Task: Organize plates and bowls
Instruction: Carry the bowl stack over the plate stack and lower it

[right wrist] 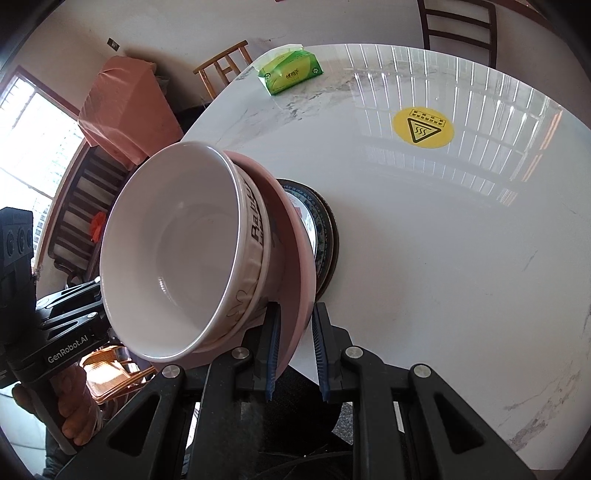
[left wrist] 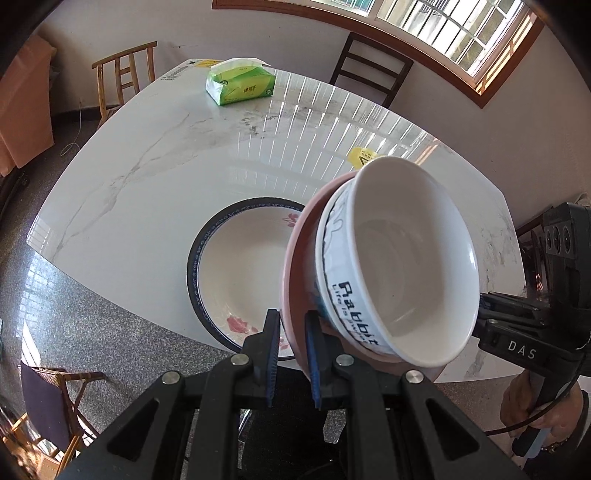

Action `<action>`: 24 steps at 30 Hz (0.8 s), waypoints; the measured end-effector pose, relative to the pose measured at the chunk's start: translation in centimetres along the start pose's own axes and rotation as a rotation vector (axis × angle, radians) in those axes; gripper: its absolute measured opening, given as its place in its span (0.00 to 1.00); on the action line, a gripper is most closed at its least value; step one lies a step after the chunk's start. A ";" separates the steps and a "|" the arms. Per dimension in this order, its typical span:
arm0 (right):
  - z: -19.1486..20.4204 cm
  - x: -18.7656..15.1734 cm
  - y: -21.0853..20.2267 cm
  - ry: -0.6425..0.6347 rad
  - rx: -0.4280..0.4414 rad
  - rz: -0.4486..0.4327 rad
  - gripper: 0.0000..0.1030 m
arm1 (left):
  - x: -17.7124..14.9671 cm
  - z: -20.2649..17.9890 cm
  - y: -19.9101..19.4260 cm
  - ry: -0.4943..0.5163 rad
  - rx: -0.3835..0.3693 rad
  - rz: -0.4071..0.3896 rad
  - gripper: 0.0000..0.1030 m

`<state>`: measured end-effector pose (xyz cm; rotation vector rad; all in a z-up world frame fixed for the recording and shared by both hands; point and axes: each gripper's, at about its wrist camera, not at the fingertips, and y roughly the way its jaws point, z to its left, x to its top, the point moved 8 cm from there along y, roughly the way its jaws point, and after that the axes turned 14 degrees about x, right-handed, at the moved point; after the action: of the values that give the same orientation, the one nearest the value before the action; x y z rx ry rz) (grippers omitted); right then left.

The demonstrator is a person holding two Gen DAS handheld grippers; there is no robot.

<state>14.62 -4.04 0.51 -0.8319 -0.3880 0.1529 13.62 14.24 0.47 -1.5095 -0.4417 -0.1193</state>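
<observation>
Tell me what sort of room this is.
Probably a home dining room: a marble table ringed by wooden chairs, a tissue pack on it, and a barred window behind.

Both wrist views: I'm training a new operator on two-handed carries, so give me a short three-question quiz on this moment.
1. True or false: the white bowl sits on the pink plate.
2. What grips the pink plate's rim? A) the left gripper only B) the right gripper only C) both
3. Fill in: on the table below the lifted stack lies a plate with a ____ rim.

Key: 1 true; 2 C; 3 dark blue, the rimmed plate.
</observation>
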 end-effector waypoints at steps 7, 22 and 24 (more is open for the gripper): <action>0.8 1.0 2.2 -0.004 0.011 0.026 0.17 | 0.5 2.4 1.0 -0.040 0.002 0.010 0.13; 1.2 1.6 4.8 0.002 -0.001 0.069 0.17 | 1.0 4.4 3.5 -0.065 -0.002 0.040 0.13; 1.1 1.6 5.2 0.002 -0.003 0.075 0.17 | 0.9 4.5 4.0 -0.065 -0.003 0.050 0.13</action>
<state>15.79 0.68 -2.28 -0.8501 -0.3553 0.2209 14.85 19.09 -2.92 -1.5292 -0.4561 -0.0318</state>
